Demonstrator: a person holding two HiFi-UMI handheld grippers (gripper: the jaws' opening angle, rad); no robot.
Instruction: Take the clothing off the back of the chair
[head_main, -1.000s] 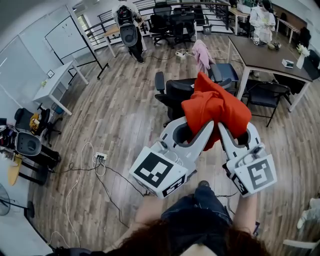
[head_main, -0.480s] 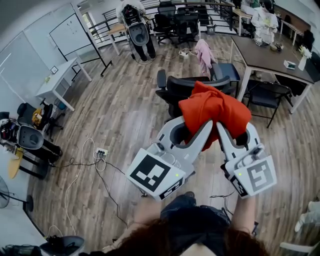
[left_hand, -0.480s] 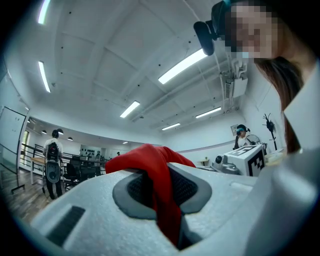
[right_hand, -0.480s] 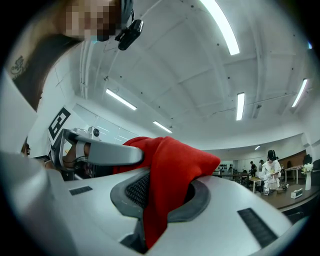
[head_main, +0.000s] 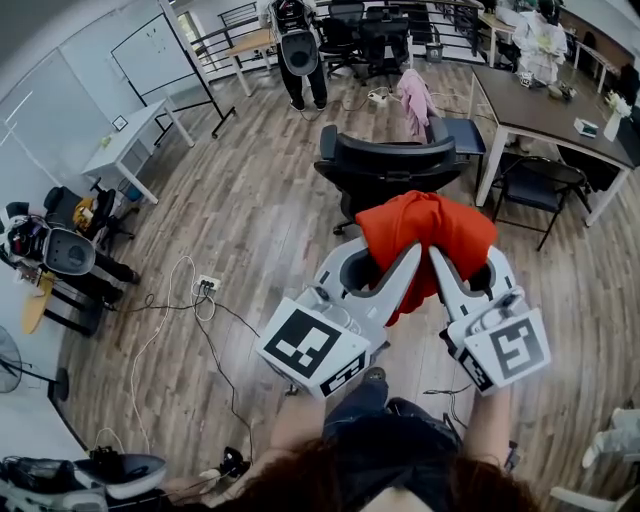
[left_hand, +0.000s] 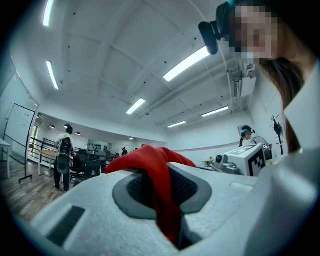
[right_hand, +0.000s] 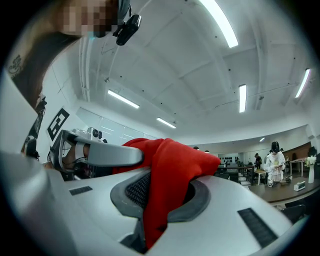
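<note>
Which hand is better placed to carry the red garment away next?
Right, marginally: the left gripper and right gripper both clamp the red garment, clear of the chair, but the right seems to hold the thicker bunch.

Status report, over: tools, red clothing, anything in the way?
Left tool, right tool shut on red clothing. Clothing off back of black chair. Nothing in the way.

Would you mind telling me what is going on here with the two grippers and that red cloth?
A person holds a gripper in each hand. The left gripper and the right gripper sit side by side, both shut on a bunched red garment, with a fold of it pinched between each pair of jaws. The garment is held up in the air, clear of the black office chair beyond it, and the back of that chair is bare.
</note>
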